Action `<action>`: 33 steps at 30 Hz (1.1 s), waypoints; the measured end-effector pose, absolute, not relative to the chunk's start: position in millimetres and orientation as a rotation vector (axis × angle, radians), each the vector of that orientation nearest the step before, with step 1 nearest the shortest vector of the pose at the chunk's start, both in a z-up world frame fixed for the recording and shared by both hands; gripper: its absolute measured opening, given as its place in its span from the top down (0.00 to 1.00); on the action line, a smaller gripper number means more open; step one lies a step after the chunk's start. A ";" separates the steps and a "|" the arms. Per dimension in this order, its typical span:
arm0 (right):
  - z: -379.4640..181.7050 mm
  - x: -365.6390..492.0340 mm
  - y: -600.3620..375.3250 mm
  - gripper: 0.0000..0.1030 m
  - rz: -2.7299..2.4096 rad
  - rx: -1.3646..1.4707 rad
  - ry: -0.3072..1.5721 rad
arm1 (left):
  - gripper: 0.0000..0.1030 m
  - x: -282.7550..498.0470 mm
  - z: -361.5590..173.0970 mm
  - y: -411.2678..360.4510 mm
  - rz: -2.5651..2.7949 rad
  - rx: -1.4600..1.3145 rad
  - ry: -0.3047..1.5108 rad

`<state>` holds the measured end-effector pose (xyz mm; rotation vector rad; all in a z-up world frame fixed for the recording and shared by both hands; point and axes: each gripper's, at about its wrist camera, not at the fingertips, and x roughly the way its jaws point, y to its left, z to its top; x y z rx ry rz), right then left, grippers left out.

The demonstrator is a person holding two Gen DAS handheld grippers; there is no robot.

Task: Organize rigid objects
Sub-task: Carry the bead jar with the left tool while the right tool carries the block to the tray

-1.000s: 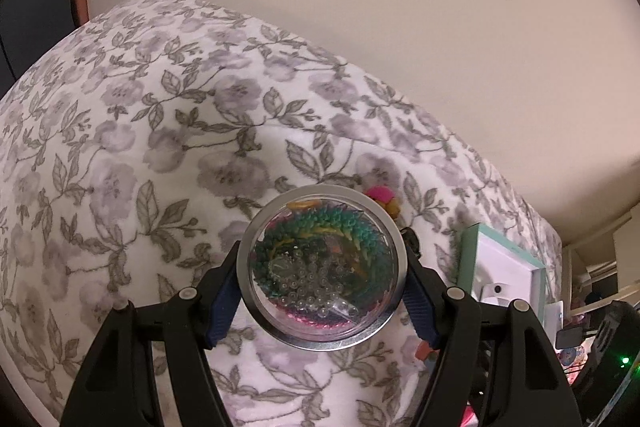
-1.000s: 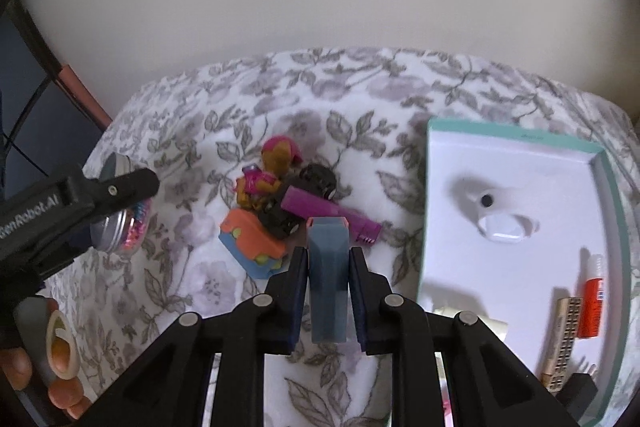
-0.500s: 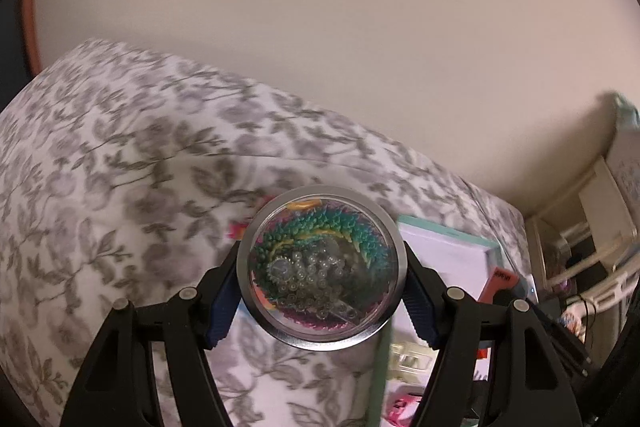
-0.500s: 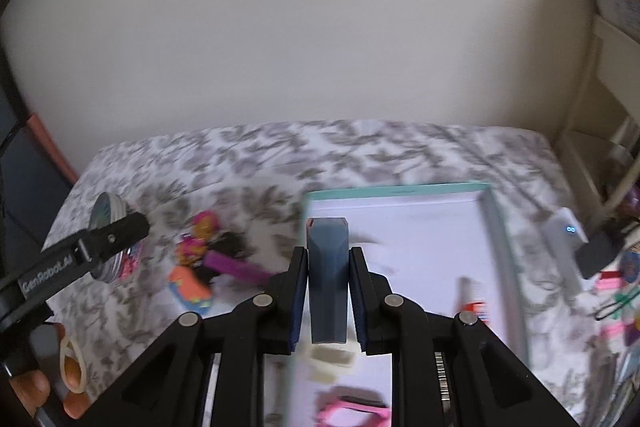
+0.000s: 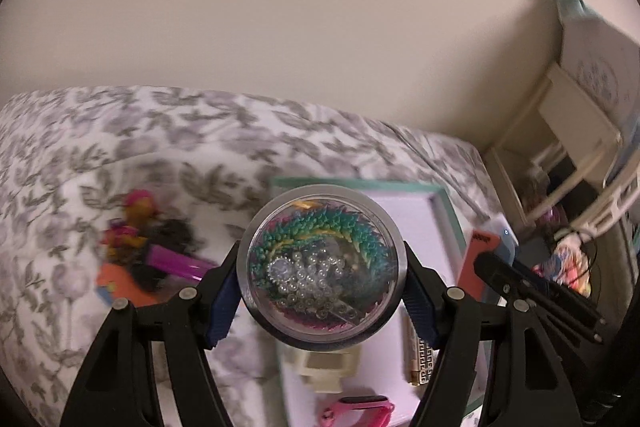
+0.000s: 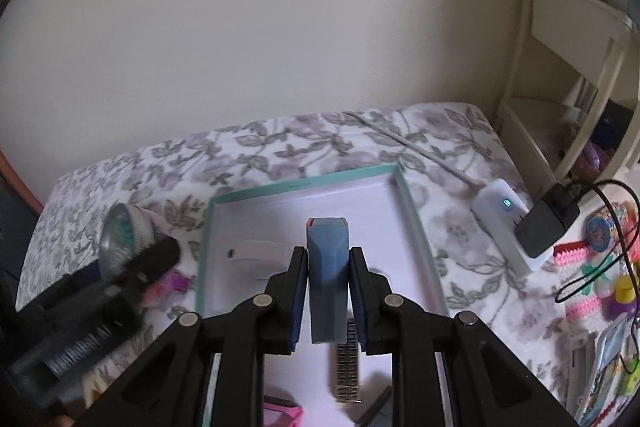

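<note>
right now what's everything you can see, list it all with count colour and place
bead tin: 1, silver rim, coloured beads inside, in the left gripper
block: 1, blue-grey, in the right gripper
tray: 1, teal rim, white inside, on the bed
strap: 1, gold mesh, in the tray
pink thing: 1, near edge of the tray
toy pile: orange, pink, purple, black, on the bed left of the tray
bedspread: 1, white with grey flowers
charger: 1, white, black plug in it, right of the tray
shelf: 1, cream, far right
left gripper: 1, black, shut
right gripper: 1, black, shut
</note>
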<state>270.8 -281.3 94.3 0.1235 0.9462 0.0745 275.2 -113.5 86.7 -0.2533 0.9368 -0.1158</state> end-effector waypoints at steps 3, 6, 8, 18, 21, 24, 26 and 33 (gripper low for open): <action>85.5 273.5 -287.4 0.79 0.061 0.122 0.963 | 0.30 279.9 73.3 -130.2 -0.144 -0.208 0.956; 73.8 276.7 -292.6 0.79 0.043 0.128 0.983 | 0.29 284.2 58.8 -139.5 -0.154 -0.175 0.983; 65.2 278.1 -296.6 0.79 0.049 0.152 0.997 | 0.29 285.3 49.5 -142.0 -0.162 -0.176 1.004; 33.4 286.4 -293.2 0.79 0.047 0.155 1.056 | 0.29 290.8 20.4 -138.1 -0.169 -0.208 1.077; 30.3 288.1 -291.8 0.79 0.049 0.157 1.066 | 0.29 291.1 16.2 -136.8 -0.168 -0.218 1.087; 29.9 288.7 -289.9 0.79 0.044 0.150 1.071 | 0.29 290.9 14.6 -135.6 -0.168 -0.223 1.091; 29.2 289.0 -289.5 0.78 0.043 0.150 1.076 | 0.29 291.4 13.2 -135.0 -0.168 -0.227 1.099; 30.2 288.8 -289.8 0.77 0.040 0.154 1.075 | 0.29 292.0 14.0 -134.1 -0.167 -0.233 1.109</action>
